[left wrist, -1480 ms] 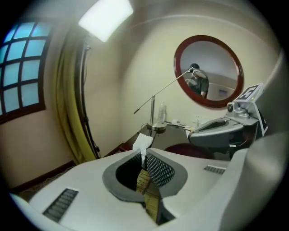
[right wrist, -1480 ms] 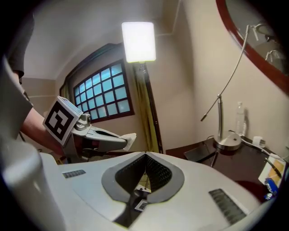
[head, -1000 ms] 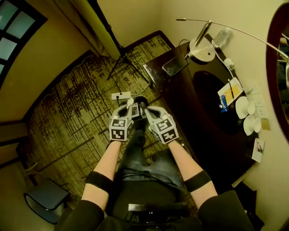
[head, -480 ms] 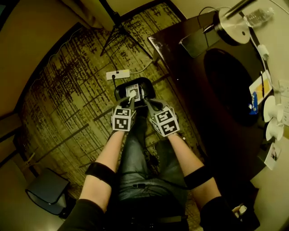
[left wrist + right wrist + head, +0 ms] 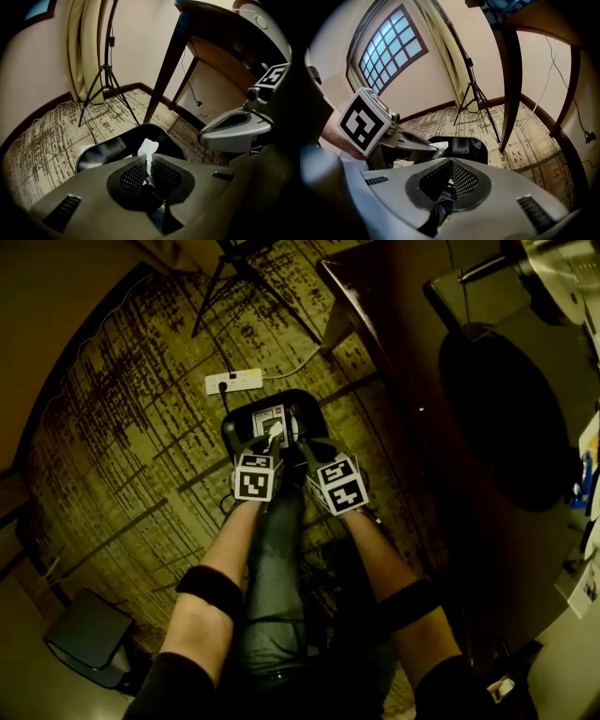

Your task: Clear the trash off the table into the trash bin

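Both grippers had sunk lower since a second earlier. Left gripper pinched a white tissue; right gripper was closed tight, nothing clearly held. Both were over the black trash bin on the carpet.

A crumpled white paper tissue sticks up from the left gripper, over the open black plastic bin.

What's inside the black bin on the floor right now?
A white printed piece lies in the black bin. The left tongs hold a tissue over its near side, covering that part; the dark bottom can't be read.
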A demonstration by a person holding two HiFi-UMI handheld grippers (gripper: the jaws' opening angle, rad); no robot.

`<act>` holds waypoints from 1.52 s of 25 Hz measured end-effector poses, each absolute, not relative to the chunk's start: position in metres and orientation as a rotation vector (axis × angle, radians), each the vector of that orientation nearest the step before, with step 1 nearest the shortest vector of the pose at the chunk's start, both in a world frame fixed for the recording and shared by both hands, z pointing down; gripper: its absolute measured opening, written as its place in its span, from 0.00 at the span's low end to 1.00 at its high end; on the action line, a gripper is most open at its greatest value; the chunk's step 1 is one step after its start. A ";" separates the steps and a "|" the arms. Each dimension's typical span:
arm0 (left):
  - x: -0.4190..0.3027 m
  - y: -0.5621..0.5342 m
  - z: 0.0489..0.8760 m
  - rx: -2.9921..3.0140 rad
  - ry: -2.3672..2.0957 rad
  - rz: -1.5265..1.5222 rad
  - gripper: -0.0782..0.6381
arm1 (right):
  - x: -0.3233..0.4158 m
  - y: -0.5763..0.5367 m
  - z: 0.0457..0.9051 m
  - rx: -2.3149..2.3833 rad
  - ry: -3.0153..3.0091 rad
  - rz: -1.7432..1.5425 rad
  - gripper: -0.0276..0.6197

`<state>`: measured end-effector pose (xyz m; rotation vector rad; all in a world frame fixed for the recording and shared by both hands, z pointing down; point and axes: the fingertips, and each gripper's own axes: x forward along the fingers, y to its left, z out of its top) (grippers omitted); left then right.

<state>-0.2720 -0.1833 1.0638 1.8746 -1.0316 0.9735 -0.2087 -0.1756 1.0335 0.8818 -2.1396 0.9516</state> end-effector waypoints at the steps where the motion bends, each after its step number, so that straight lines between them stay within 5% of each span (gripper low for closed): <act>1: -0.273 -0.183 1.075 1.869 -1.030 0.978 0.13 | -0.210 -0.174 1.045 0.877 -2.135 0.955 0.05; 10: -0.273 -0.186 1.138 1.825 -1.029 0.938 0.14 | -0.223 -0.167 1.103 0.845 -2.116 0.974 0.05; 17: -0.264 -0.177 1.145 1.805 -0.999 0.919 0.38 | -0.212 -0.147 1.113 0.850 -2.070 1.020 0.05; 27: -0.266 -0.173 1.088 1.842 -1.001 0.942 0.38 | -0.207 -0.152 1.070 0.890 -2.069 1.022 0.05; 30: -0.272 -0.176 1.040 1.855 -1.019 0.953 0.35 | -0.209 -0.155 1.025 0.901 -2.076 1.022 0.05; 34: -0.280 -0.196 0.964 1.919 -1.078 0.958 0.11 | -0.215 -0.175 0.953 0.935 -2.118 0.992 0.05; 38: -0.282 -0.202 0.880 1.983 -1.105 0.919 0.11 | -0.228 -0.183 0.863 0.957 -2.184 0.954 0.05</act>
